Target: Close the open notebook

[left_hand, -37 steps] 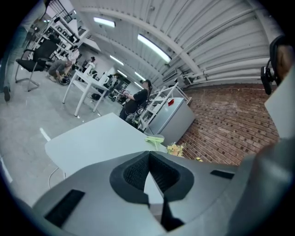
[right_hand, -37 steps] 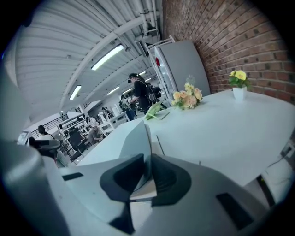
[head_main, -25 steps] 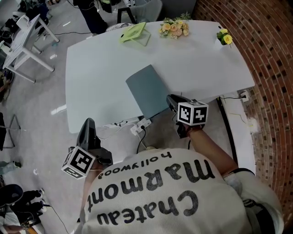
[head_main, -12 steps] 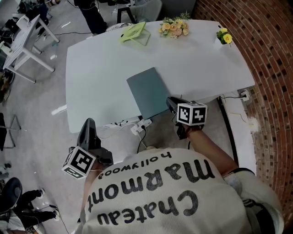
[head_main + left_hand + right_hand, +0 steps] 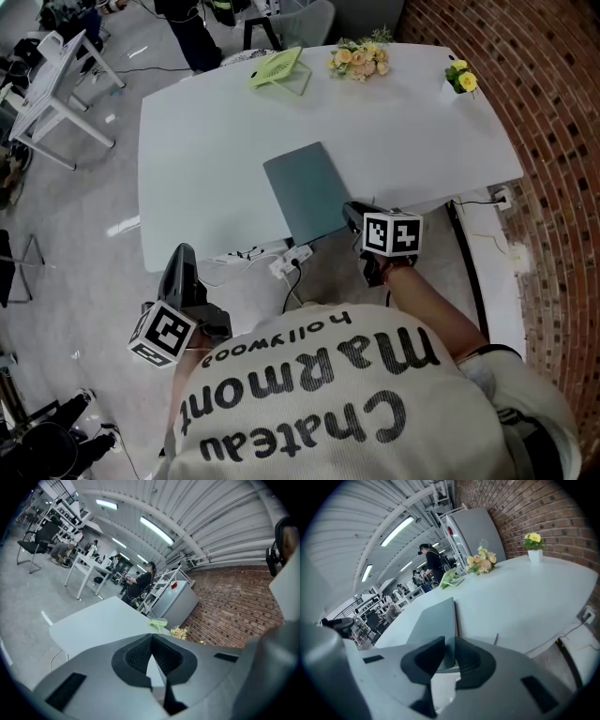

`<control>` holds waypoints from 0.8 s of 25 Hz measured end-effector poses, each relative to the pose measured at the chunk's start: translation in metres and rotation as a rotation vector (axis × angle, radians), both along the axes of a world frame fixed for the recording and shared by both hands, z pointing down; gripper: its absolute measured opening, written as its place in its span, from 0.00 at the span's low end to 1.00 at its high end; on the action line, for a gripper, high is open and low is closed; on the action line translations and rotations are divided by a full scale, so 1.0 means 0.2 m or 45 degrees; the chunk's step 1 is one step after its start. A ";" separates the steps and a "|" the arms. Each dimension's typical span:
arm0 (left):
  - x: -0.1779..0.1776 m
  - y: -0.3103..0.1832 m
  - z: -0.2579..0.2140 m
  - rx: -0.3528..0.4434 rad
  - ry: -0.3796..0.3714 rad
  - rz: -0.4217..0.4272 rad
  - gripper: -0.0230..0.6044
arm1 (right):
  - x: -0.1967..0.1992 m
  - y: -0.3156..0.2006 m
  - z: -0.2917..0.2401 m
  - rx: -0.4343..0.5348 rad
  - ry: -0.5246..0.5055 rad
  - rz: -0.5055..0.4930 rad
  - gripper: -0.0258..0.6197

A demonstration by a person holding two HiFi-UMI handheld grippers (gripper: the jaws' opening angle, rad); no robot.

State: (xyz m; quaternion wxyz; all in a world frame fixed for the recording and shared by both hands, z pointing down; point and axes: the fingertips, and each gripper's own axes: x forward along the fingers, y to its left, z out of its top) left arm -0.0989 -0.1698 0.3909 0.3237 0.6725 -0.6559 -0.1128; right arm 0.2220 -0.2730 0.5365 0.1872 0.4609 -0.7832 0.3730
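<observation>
Notebook [image 5: 307, 192] now flatter, closed; right gripper [image 5: 350, 209] jaws just opening narrowly around its 5 o'clock corner; left gripper [image 5: 151, 654] jaws together, empty. Likely only withdrawal left.

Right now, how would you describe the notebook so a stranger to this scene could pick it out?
On the white table, look at the near edge, right of middle. The notebook lies flat there, closed. It is the only plain grey-blue slab; the green stand, bouquet and yellow potted flowers sit along the far edge.
</observation>
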 end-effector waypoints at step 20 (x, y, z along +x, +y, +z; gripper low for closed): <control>-0.11 0.14 -0.02 -0.006 0.004 -0.012 0.04 | -0.02 0.02 0.01 0.070 0.275 0.000 0.18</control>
